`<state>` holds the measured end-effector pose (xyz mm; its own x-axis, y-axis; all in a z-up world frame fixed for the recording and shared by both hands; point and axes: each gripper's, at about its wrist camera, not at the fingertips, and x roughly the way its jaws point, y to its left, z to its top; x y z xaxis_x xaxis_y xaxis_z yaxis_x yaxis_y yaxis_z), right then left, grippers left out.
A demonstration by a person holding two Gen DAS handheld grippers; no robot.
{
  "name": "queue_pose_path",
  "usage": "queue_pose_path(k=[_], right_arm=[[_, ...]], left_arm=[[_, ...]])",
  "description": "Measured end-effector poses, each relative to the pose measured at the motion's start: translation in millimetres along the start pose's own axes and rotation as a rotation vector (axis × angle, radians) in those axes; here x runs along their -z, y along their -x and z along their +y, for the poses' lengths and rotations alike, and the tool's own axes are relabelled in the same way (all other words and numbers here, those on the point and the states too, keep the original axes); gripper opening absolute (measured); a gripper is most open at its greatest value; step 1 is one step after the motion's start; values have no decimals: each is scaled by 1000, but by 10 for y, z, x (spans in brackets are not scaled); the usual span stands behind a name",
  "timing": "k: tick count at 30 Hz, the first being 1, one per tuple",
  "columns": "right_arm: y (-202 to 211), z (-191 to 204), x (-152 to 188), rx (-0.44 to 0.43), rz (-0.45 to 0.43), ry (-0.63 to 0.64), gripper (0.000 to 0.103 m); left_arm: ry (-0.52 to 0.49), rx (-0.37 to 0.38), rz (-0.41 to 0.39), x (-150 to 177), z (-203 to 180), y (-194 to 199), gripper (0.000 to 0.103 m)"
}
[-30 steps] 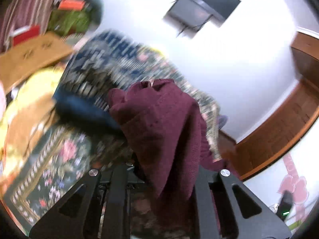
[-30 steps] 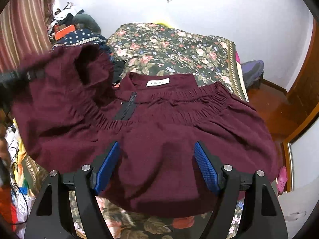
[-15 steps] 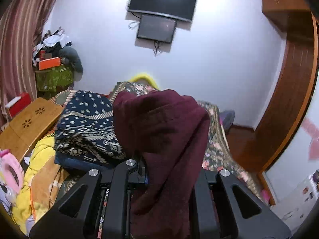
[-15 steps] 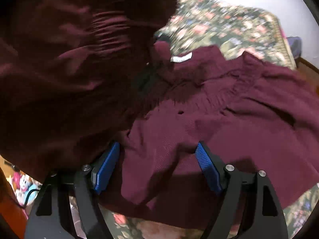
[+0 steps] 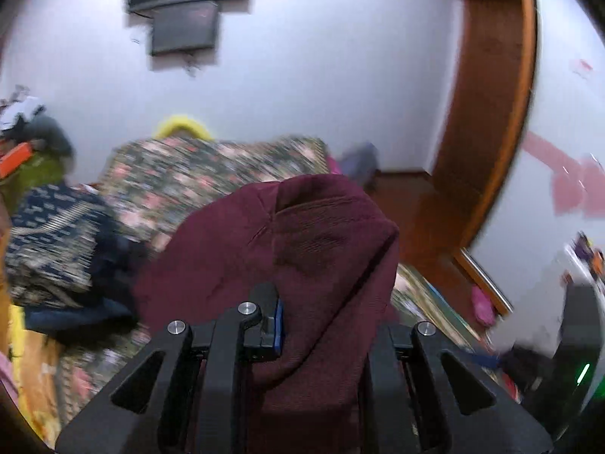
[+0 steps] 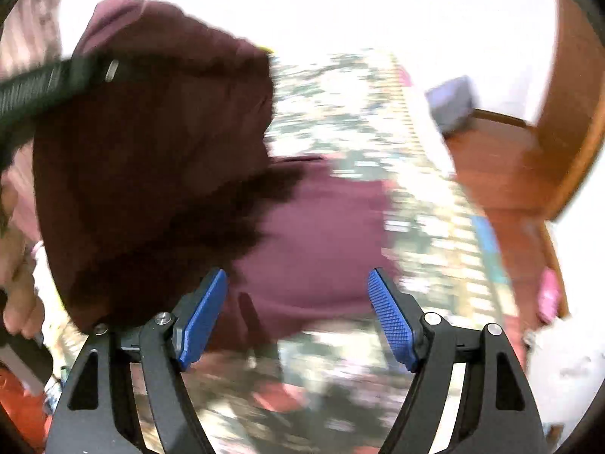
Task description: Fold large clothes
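A large maroon garment (image 6: 314,234) lies partly on the floral bedspread (image 6: 340,113). My left gripper (image 5: 321,325) is shut on a bunch of the maroon cloth (image 5: 321,249), which drapes over its fingers and hides the right one. In the right wrist view that lifted part (image 6: 151,143) hangs from the left gripper's dark body at the upper left, above the lying part. My right gripper (image 6: 298,314) is open and empty, its blue pads (image 6: 393,321) low over the garment's near edge.
A dark patterned cloth pile (image 5: 56,249) lies left of the bedspread (image 5: 211,178). A wooden door frame (image 5: 491,113) and wooden floor are at the right. A wall screen (image 5: 189,7) hangs above. Both views are motion-blurred.
My left gripper has carried the held cloth up and across to the right. The lifted part now covers less of the right wrist view, and the bedspread shows beyond the garment.
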<state>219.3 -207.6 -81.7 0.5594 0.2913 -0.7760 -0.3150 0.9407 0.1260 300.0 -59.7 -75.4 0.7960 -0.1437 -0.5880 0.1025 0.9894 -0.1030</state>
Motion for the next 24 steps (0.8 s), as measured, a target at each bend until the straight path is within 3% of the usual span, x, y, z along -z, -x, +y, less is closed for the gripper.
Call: queue_pose_path(k=[6, 9, 11, 15, 17, 21, 24], right_arm=[[148, -323, 156, 60, -7, -79, 74], [201, -350, 192, 96, -17, -61, 74], [265, -424, 197, 106, -23, -67, 74], [396, -466, 180, 101, -52, -62, 74], [394, -453, 180, 110, -58, -52, 74], [412, -366, 165, 82, -69, -39, 74], [421, -212, 77, 44, -86, -13, 74]], left_arm=[[-73, 108, 206, 599, -414, -379, 20], [-146, 93, 206, 677, -489, -343, 30], [-165, 106, 230, 665, -513, -290, 43], [-151, 119, 245, 613, -435, -147, 47], [-133, 117, 230, 625, -373, -62, 60], [-112, 130, 207, 607, -196, 135, 67], [-116, 104, 170, 574, -61, 329, 81]])
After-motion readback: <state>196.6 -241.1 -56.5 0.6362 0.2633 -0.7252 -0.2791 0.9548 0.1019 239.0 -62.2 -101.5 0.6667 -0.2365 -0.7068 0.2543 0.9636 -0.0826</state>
